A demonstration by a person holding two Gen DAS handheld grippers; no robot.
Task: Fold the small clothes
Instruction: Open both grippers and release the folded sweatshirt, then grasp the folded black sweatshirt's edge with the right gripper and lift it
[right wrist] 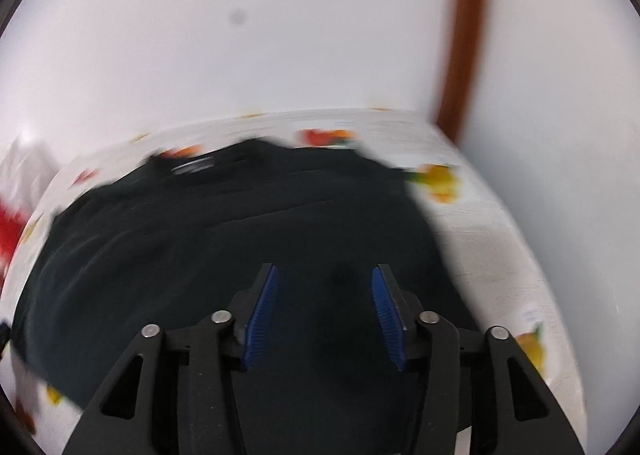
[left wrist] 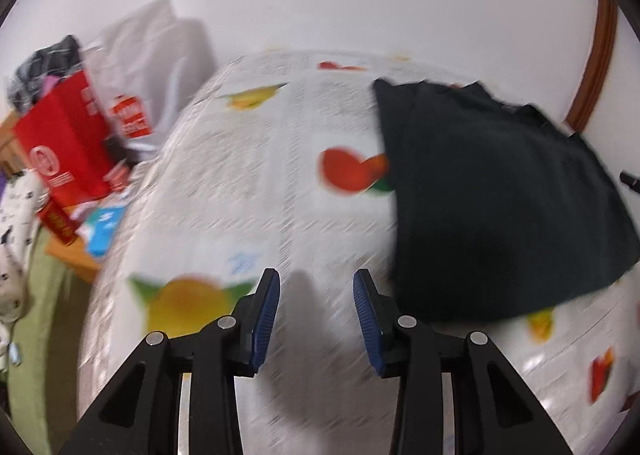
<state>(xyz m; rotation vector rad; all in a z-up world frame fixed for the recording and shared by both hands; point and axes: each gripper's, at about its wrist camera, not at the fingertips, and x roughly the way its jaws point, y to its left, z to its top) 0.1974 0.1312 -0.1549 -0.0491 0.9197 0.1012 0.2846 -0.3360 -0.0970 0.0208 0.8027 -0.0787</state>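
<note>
Dark cloth, a small black garment (left wrist: 496, 195), lies spread on a table covered with a fruit-printed tablecloth (left wrist: 248, 175), toward the table's right side and near the white wall. It looks partly folded: layered edges and a straight crease run across it in the right wrist view (right wrist: 224, 223), though blur hides the details. A pale label or tag seems to sit near its far edge.

Neither tool grips anything. The left gripper (left wrist: 316, 319) hangs over bare tablecloth just left of the garment, its blue-padded jaws parted and empty. The right gripper (right wrist: 326, 315) hovers directly above the dark fabric, jaws likewise apart.

Judging by this, the fold is between grasps; the next move likely calls for pinching an edge or corner cleanly, taking a single layer.

Left of the table sits clutter: a red box (left wrist: 64, 143) and a white plastic bag (left wrist: 156, 55).
</note>
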